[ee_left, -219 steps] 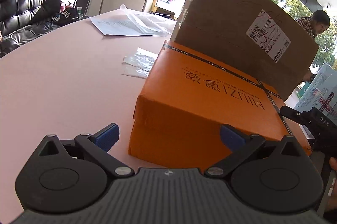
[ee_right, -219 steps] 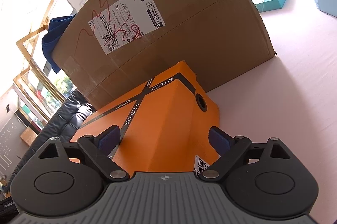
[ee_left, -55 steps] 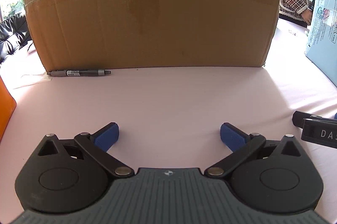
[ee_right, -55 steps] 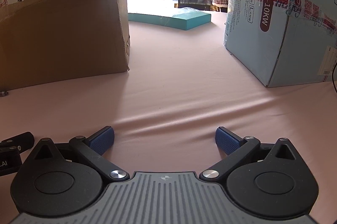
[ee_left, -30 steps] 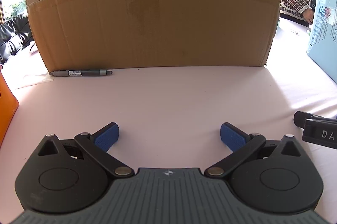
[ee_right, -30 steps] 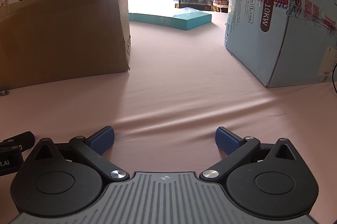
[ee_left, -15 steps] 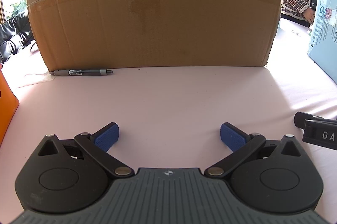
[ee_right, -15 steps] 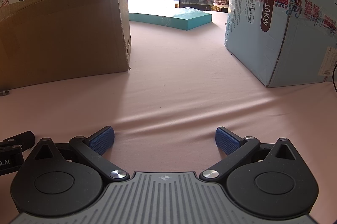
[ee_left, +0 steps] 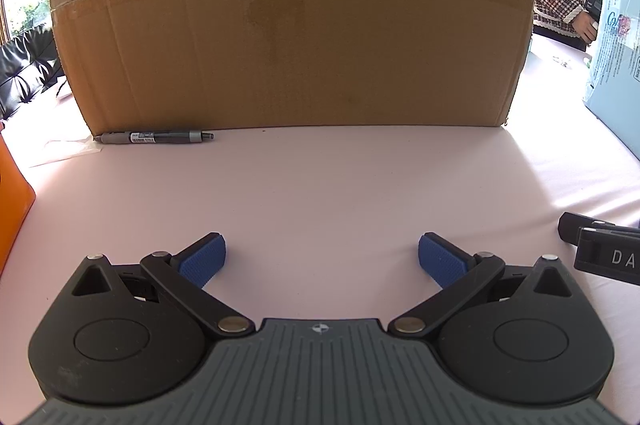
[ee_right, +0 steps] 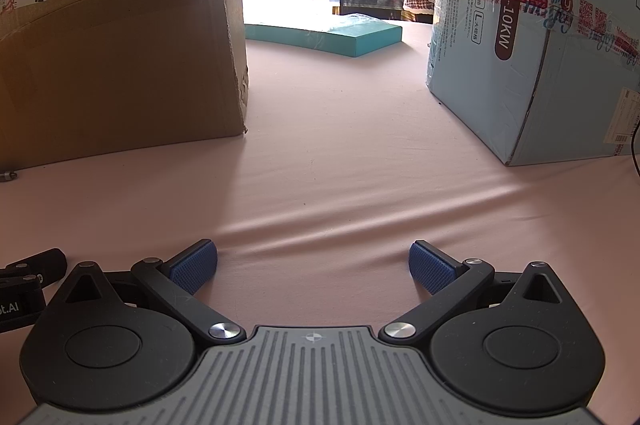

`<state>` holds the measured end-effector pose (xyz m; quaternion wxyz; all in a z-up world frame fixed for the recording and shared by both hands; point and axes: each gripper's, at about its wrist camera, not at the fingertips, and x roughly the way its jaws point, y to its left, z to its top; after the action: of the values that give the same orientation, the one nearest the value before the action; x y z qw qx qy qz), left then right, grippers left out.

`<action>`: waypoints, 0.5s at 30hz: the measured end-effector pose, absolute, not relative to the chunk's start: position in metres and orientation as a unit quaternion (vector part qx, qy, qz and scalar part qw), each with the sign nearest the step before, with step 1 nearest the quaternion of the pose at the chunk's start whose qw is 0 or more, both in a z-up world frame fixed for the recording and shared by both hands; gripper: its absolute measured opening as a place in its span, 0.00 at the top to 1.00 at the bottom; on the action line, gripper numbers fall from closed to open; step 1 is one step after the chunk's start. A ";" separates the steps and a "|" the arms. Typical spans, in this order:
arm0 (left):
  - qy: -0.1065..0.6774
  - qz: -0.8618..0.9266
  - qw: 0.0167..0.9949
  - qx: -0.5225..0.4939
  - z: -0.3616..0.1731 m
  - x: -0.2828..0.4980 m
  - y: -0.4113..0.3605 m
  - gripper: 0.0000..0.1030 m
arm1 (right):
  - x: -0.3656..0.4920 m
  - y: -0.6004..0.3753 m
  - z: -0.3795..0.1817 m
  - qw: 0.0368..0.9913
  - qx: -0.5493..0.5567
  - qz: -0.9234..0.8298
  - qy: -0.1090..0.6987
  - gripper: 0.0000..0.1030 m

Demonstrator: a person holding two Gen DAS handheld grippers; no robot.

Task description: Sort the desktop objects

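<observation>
One pen (ee_left: 154,137) lies against the big cardboard box (ee_left: 296,25).

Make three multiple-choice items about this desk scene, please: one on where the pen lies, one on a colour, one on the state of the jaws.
1. Where does the pen lie?
A. along the foot of the brown cardboard box
B. on the teal flat box
C. between the left jaws

2. What colour is the tall carton on the right?
A. orange
B. light blue
C. black

3. How do the jaws of the left gripper and the right gripper stand?
A. both shut
B. one shut on the pen
C. both open, holding nothing

Key: 1 A, the pen rests on the table at the box's base. 2 B, its printed sides are pale blue. 3 C, bare tablecloth shows between each pair of pads.
</observation>
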<state>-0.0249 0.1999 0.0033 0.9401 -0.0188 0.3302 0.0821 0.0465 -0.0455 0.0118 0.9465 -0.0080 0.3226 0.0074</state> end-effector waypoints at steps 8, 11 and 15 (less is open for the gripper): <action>0.331 0.088 0.939 -0.019 0.004 -0.024 0.198 0.00 | 0.046 -0.047 0.012 0.946 -0.008 0.008 0.323 0.00; 0.330 0.088 0.940 -0.019 0.004 -0.024 0.198 0.00 | 0.046 -0.047 0.012 0.946 -0.008 0.008 0.323 0.00; 0.330 0.088 0.940 -0.020 0.003 -0.024 0.198 0.00 | 0.045 -0.047 0.012 0.946 -0.008 0.008 0.323 0.00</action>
<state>-0.0243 0.1980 0.0032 0.9396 -0.0196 0.3303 0.0876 0.0453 -0.0466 0.0119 0.9463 -0.0075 0.3231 0.0080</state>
